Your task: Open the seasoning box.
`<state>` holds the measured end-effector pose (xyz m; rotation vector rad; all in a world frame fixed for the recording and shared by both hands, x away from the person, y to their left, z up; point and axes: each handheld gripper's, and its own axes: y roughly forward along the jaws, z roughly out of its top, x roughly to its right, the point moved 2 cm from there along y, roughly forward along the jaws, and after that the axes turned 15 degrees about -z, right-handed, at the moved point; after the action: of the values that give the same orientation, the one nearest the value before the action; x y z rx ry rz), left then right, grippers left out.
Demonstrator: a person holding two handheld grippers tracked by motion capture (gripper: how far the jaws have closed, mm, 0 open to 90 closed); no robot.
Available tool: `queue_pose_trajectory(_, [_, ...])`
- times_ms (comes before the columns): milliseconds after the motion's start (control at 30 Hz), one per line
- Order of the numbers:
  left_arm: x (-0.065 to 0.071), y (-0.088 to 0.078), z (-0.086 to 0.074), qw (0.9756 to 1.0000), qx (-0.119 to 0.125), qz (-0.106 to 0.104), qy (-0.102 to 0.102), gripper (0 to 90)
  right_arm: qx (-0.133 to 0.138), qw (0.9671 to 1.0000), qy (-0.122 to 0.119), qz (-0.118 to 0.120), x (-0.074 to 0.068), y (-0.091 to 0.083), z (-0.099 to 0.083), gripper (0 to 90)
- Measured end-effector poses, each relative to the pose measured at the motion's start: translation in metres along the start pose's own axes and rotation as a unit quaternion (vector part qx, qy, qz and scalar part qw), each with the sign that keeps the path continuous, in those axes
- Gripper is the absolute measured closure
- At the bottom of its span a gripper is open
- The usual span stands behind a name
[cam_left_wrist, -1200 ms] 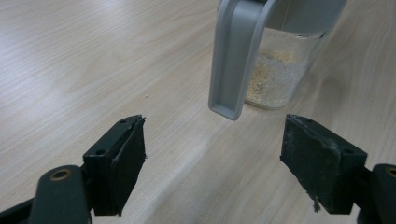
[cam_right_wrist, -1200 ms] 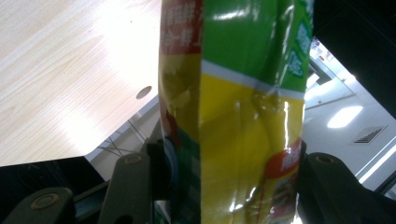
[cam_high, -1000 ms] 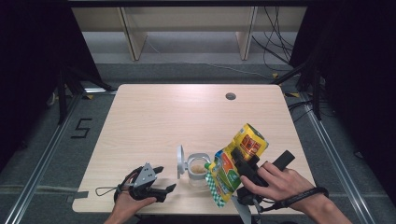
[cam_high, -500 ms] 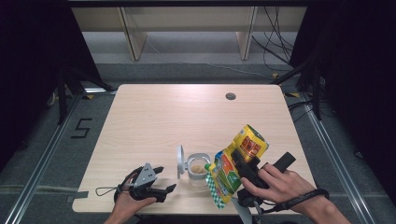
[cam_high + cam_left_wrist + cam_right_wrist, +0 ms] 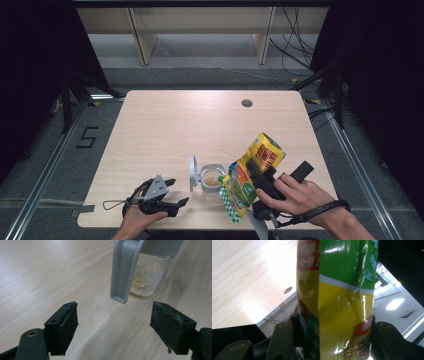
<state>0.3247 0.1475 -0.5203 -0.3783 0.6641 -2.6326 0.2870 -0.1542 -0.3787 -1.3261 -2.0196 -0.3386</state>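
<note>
Gripping yellow-green bag [image 5: 252, 180], right tool [image 5: 261, 186] tilts it over clear jar [image 5: 212, 181]; left tool [image 5: 169, 192] apart, empty, beside jar's flipped lid [image 5: 192, 173].

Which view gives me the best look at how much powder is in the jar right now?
The left gripper view: the clear jar stands close ahead, with pale powder covering its bottom behind the hanging grey lid. The high view shows the jar small, from above, beside the tilted pouch.

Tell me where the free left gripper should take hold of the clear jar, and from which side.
Grip the clear jar across its glass body, below the grey rim. The left gripper stands open on the flipped-up lid's side, so come in low, beside or under the hanging lid, which otherwise blocks the jaws. The right gripper holds the pouch tilted above the mouth, so avoid the top.
</note>
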Motion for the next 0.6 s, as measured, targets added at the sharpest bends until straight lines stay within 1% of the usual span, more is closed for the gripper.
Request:
queue_pose_trajectory(33, [0.0,0.0,0.0,1.0,0.0,0.0,0.0,21.4,0.0,1.0,0.0,0.0,0.0,0.0,0.0,55.3])
queue_pose_trajectory(67, [-0.0013,-0.0008,0.0007,0.9999,-0.004,0.0,0.014,21.5,0.003,1.0,-0.004,-0.001,0.0003,0.001,0.0002,55.4])
queue_pose_trajectory(100, [-0.0013,-0.0008,0.0007,0.9999,-0.004,0.0,0.014,21.4,0.003,1.0,-0.004,-0.001,0.0002,0.0011,0.0002,55.4])
queue_pose_trajectory(133, [-0.001,-0.0015,0.0008,0.9999,-0.006,0.004,0.012,21.4,0.0,1.0,0.001,0.0,-0.0007,0.0006,-0.0003,55.4])
queue_pose_trajectory(167, [-0.0003,-0.0015,0.0015,0.9999,-0.001,-0.002,0.011,21.4,0.006,1.0,-0.004,0.0,0.0,0.0016,-0.0003,55.4])
queue_pose_trajectory(200, [0.0007,-0.0014,0.0017,1.0,0.003,0.0,0.004,21.4,0.003,1.0,0.003,0.0,0.0001,0.0012,-0.0008,55.4])
queue_pose_trajectory(233, [0.0006,-0.0021,0.0022,0.9999,0.002,0.002,0.012,21.4,0.004,1.0,0.002,0.001,0.0006,0.0015,-0.0009,55.4])
queue_pose_trajectory(300, [0.0011,-0.0021,0.0023,0.9999,0.001,-0.002,0.01,21.4,0.005,1.0,0.001,0.001,0.0011,0.0016,-0.0009,55.5])
queue_pose_trajectory(333, [0.0023,-0.0003,0.0017,1.0,0.007,-0.003,0.002,21.4,0.002,1.0,0.0,-0.001,0.0015,0.0019,-0.0007,55.4])
queue_pose_trajectory(367, [0.0023,-0.0003,0.0017,1.0,0.007,-0.003,0.002,21.5,0.002,1.0,0.0,-0.001,0.0015,0.0019,-0.0007,55.4])
queue_pose_trajectory(400, [0.0017,-0.0006,0.0012,1.0,0.002,-0.002,0.003,21.4,-0.001,1.0,0.001,0.002,0.0012,0.0024,-0.0006,55.5])
queue_pose_trajectory(467, [0.0016,-0.0006,0.0013,1.0,0.0,-0.003,0.007,21.4,0.005,1.0,-0.005,-0.001,0.0018,0.0033,-0.0011,55.5])
queue_pose_trajectory(500, [0.0016,-0.0006,0.0013,1.0,0.0,-0.003,0.007,21.4,0.005,1.0,-0.005,-0.001,0.0018,0.0033,-0.0011,55.5])
queue_pose_trajectory(533, [0.0019,-0.0004,0.0012,1.0,0.001,0.0,0.004,21.4,0.002,1.0,0.0,0.0,0.0006,0.0028,-0.0012,55.5])
queue_pose_trajectory(600, [0.0014,-0.0005,0.0011,1.0,-0.003,0.002,0.007,21.4,0.008,0.9999,-0.01,0.0,0.001,0.0036,-0.0007,55.6])
